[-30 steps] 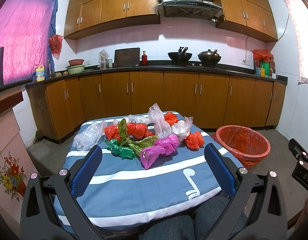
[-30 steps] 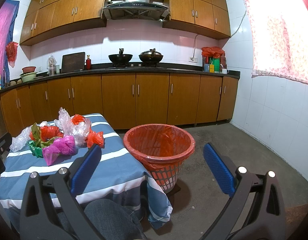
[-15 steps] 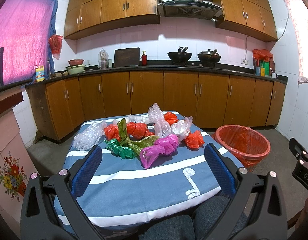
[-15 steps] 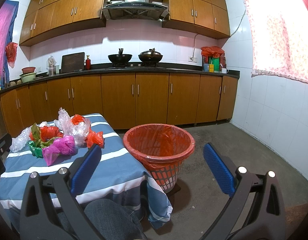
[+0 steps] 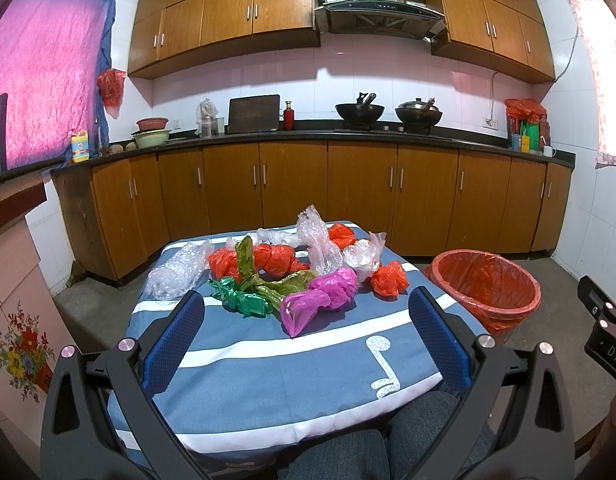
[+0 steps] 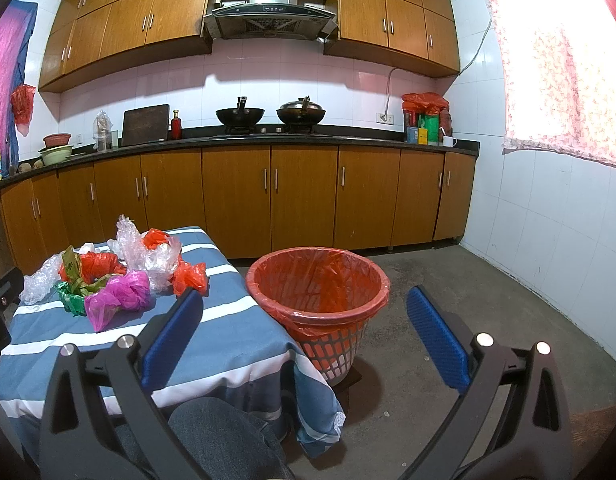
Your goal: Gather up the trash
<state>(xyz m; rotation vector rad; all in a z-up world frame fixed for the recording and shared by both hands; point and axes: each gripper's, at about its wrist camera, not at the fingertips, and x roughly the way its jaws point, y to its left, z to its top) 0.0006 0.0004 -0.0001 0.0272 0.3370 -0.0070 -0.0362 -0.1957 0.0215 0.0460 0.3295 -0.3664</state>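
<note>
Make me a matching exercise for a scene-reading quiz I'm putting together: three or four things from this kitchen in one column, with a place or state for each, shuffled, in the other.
Things:
1. pink bag
2. trash basket
3. left gripper
4. woks

Places or states:
A. on the stove at the back counter
B. open, holding nothing
C. on the floor beside the table, lined with an orange bag
D. lying on the striped tablecloth at the near edge of the pile

Pairs: 1-D, 2-C, 3-B, 4-A
</note>
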